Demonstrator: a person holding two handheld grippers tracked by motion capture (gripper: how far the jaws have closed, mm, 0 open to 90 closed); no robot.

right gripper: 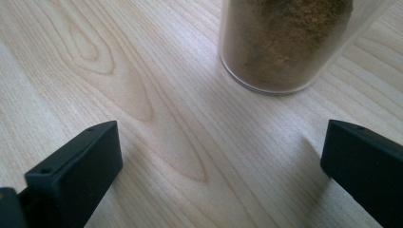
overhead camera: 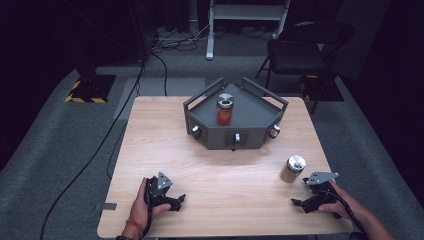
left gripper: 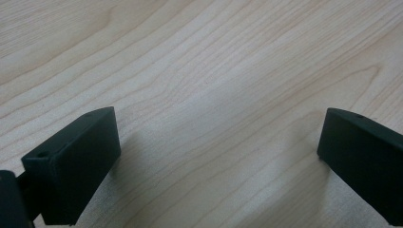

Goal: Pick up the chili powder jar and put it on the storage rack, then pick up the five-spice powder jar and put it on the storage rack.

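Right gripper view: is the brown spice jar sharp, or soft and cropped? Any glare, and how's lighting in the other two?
Right gripper view: the clear glass jar of brown powder is close, slightly soft, its top cropped off, with a thin glint along the base; the light wooden table grain stays crisp. Left gripper view: even light, soft shadows beside the black fingers. High view: the table is lit, the surroundings dark.

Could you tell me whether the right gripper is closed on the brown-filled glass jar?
No, the right gripper is open, the jar standing untouched ahead.
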